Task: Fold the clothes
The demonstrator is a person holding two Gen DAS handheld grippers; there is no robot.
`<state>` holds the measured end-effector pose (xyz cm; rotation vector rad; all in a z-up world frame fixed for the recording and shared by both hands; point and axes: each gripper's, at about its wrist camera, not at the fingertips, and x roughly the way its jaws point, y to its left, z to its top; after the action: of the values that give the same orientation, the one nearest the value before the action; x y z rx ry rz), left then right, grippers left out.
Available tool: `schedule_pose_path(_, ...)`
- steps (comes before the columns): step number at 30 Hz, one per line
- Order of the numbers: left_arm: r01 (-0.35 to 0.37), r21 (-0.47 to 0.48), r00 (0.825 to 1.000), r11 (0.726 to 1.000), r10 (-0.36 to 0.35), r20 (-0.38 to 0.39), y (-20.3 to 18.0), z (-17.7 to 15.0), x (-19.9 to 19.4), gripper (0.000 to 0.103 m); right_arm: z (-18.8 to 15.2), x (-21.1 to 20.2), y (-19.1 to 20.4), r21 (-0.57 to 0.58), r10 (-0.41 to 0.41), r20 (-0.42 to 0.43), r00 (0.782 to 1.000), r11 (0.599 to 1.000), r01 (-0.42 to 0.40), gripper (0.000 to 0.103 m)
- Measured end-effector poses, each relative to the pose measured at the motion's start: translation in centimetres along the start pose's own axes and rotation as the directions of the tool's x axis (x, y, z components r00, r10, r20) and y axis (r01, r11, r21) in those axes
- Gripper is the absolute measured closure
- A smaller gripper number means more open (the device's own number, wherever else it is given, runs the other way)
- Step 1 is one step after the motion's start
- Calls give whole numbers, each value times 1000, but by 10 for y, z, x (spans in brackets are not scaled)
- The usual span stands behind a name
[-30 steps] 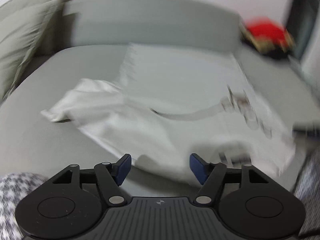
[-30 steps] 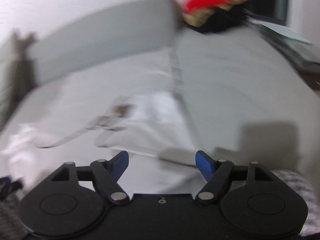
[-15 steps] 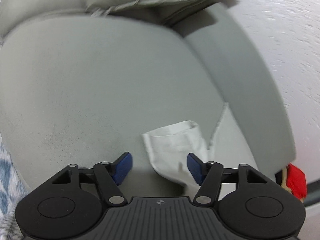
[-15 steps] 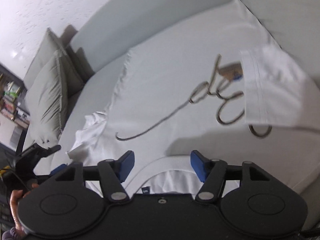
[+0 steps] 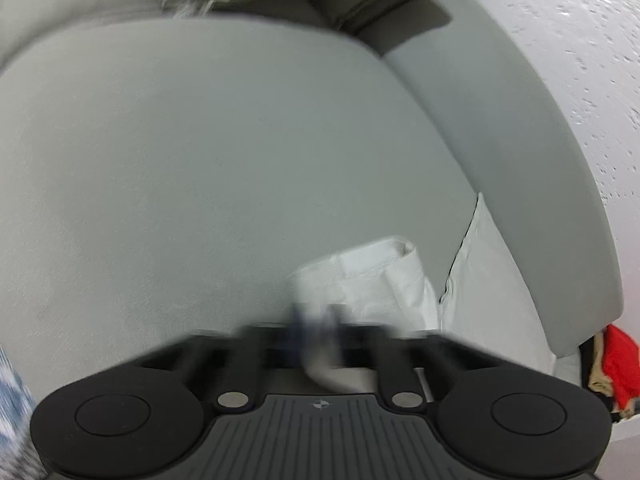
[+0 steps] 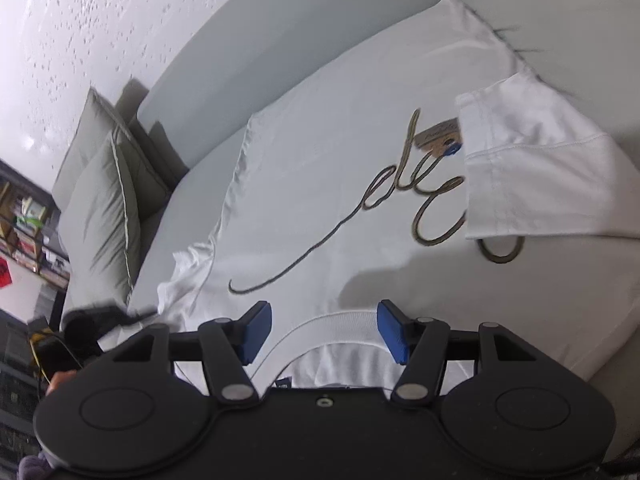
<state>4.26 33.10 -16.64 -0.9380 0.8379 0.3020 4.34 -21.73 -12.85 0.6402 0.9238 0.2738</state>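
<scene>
Blurrily, left hand-held gripper (image 5: 316,320) clenched on white T-shirt (image 5: 384,280) sleeve; right hand-held gripper (image 6: 324,330) spread over collar.

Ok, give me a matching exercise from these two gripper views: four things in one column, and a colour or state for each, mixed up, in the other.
Things:
1. left gripper
2. right gripper
3. sleeve on the far side of the T-shirt
4. cushion

States:
A. folded in over the script print
B. jaws apart over the collar
C. grey-green, leaning at the sofa's end
D. shut on the white sleeve

Pairs: 1-D, 2-B, 3-A, 4-C
</scene>
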Motion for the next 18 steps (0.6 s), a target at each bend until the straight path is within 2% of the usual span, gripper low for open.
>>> schedule_pose_path(3,-14,36,998,999,12,62,-4,-6,-12,103,-2,-12,-2,-9,10,35,999,1000,-10,44)
schedule_pose_path(6,-51,159,988,986,26,155,-26,-16,-25,103,-6,-23,-4,-48,5,85,996,999,-1,42)
schedule_pose_path(7,-75,226,980,971,30,197,-37,-22,-30,103,-8,-25,-5,-61,-8,96,995,998,13,41)
schedule_pose_path(9,-123,373,959,920,14,282,-63,-39,-39,103,-10,-26,-10,-76,-42,105,994,996,50,41)
schedule_pose_path(12,-170,574,929,801,-65,366,-102,-76,-46,103,-14,-29,-19,-77,-70,120,990,994,79,41)
schedule_pose_path(14,-196,688,914,699,-124,386,-126,-106,-46,103,-13,-34,-25,-65,-75,136,988,994,84,41)
schedule_pose_path(16,-211,789,911,577,-177,373,-142,-142,-40,103,-11,-38,-28,-56,-86,149,985,994,95,41)
schedule_pose_path(18,-218,872,923,439,-199,331,-156,-176,-31,103,-9,-41,-32,-42,-95,158,983,994,103,40)
